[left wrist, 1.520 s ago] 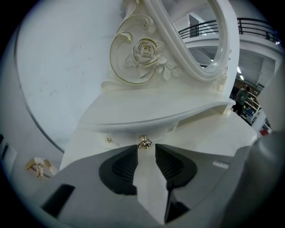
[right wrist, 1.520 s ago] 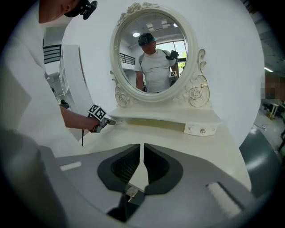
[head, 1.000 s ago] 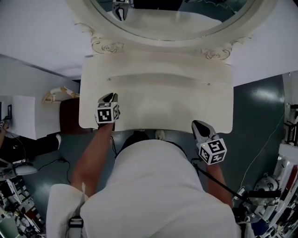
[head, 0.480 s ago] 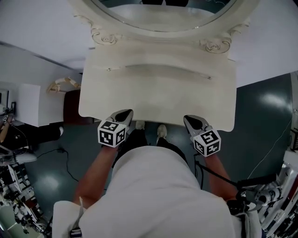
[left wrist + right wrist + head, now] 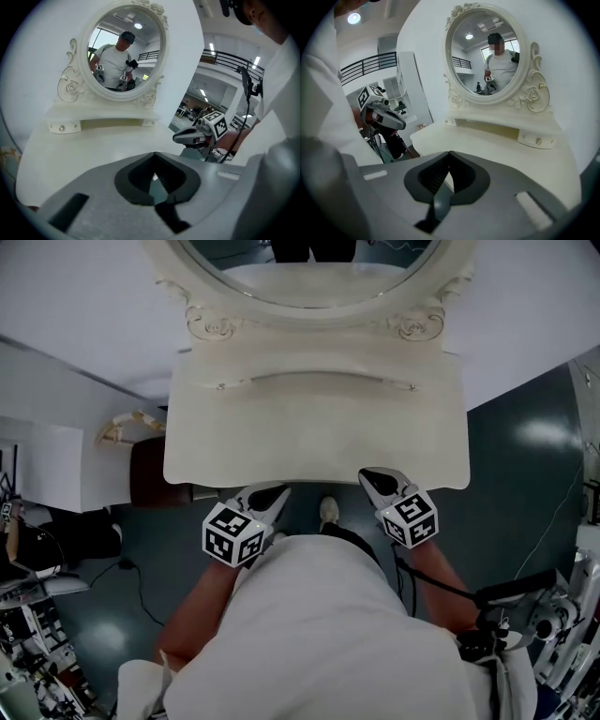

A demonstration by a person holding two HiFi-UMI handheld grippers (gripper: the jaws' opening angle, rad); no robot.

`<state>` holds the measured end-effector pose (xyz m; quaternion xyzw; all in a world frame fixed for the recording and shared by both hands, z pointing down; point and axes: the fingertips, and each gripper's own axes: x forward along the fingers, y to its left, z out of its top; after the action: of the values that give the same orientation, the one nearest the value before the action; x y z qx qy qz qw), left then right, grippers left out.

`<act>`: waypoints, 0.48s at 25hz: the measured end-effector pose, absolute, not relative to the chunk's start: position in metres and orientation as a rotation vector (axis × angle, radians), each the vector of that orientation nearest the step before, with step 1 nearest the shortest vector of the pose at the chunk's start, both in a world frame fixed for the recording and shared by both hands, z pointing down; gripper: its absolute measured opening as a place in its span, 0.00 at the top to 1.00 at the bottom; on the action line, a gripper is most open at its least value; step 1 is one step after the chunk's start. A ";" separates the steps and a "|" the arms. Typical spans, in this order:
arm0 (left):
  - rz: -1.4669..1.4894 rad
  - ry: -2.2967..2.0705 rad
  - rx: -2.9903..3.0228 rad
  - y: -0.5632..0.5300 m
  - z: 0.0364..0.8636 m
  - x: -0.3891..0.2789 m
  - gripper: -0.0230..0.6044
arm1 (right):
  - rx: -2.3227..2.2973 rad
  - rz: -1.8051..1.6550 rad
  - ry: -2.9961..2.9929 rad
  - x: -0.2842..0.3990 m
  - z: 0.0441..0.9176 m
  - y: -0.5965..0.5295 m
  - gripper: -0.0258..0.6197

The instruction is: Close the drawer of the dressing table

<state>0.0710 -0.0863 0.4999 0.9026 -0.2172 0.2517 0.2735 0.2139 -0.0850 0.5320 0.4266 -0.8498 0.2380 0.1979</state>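
Head view: table below mirror; no drawer projecting past near edge, judged pushed home, front hidden beneath. Near that edge, apparently clear of it: left gripper, right gripper. Left gripper view: jaws together, empty. Right gripper view: likewise closed on nothing, fit for pushing, not grasping.

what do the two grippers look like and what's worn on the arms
The left gripper and right gripper are light grey, beak-shaped shells with black inner faces. Each carries a white cube printed with black square markers. A dark cable runs by the right one. The person wears a white short-sleeved shirt, no sleeves over the forearms.
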 end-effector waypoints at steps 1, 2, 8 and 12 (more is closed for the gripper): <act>0.665 -0.572 2.439 -0.081 0.496 0.066 0.96 | 1.194 0.663 -2.378 0.205 0.530 -0.081 0.96; 0.653 -0.563 2.450 -0.076 0.491 0.060 0.96 | 1.194 0.658 -2.378 0.196 0.528 -0.076 0.96; 0.611 -0.551 2.503 -0.050 0.476 0.010 0.96 | 1.210 0.624 -2.376 0.138 0.515 -0.052 0.96; 0.616 -0.549 2.518 -0.030 0.475 -0.028 0.96 | 1.207 0.618 -2.373 0.100 0.509 -0.028 0.96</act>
<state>-0.0285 -0.0297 0.4753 0.9217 -0.2008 0.2253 0.2435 0.0995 -0.0277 0.5093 0.4325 -0.8501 0.2216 0.2028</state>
